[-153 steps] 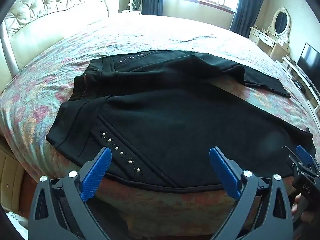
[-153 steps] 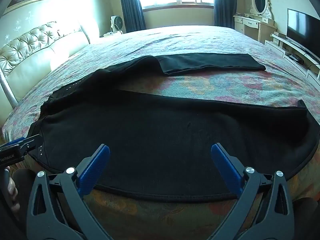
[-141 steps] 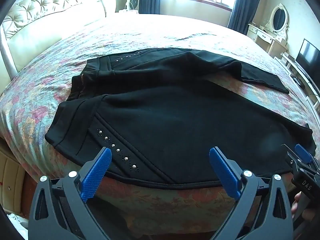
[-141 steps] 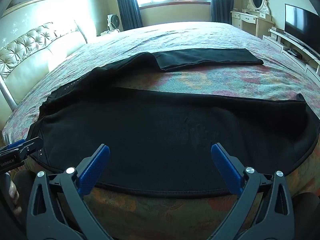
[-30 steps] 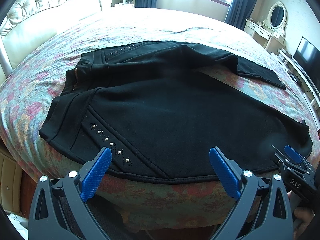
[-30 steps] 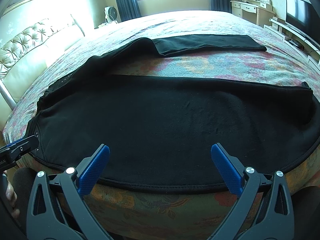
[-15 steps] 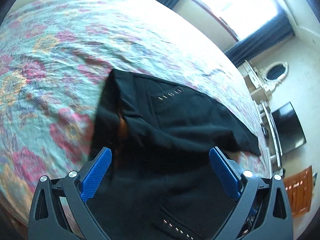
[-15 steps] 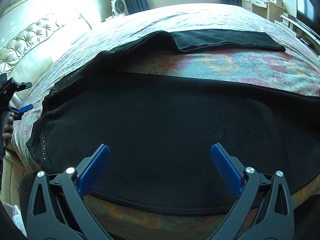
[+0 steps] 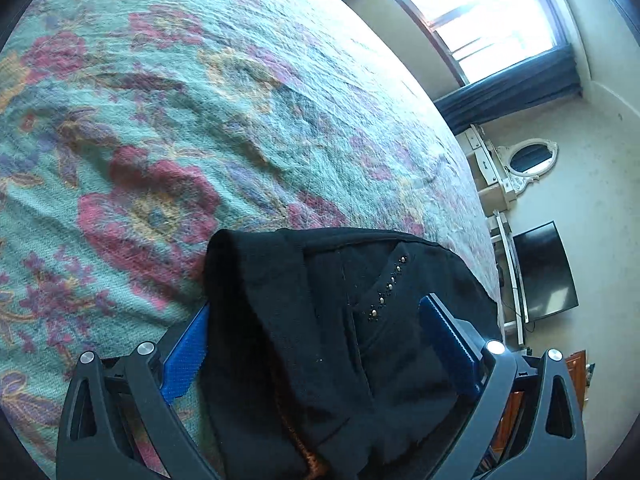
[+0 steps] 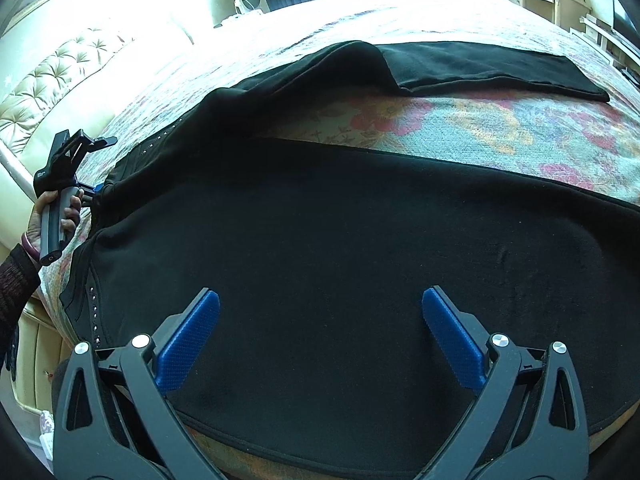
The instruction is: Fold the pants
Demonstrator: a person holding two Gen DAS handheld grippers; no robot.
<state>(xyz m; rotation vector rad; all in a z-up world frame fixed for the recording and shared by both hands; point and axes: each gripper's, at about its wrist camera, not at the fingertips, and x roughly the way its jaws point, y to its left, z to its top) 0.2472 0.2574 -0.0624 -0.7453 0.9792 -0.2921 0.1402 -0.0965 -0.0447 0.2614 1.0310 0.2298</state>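
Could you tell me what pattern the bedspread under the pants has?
The bedspread is teal-green with red, pink and orange flowers, clearest in the left wrist view.

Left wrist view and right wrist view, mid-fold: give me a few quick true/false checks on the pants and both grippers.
1. The left gripper has the pants' waistband between its open fingers. True.
2. The right gripper is clamped on a cuff. False: it is open, above the near leg.
3. The legs lie stacked. False: bedspread shows between them.
4. A studded seam shows near the waist. True.
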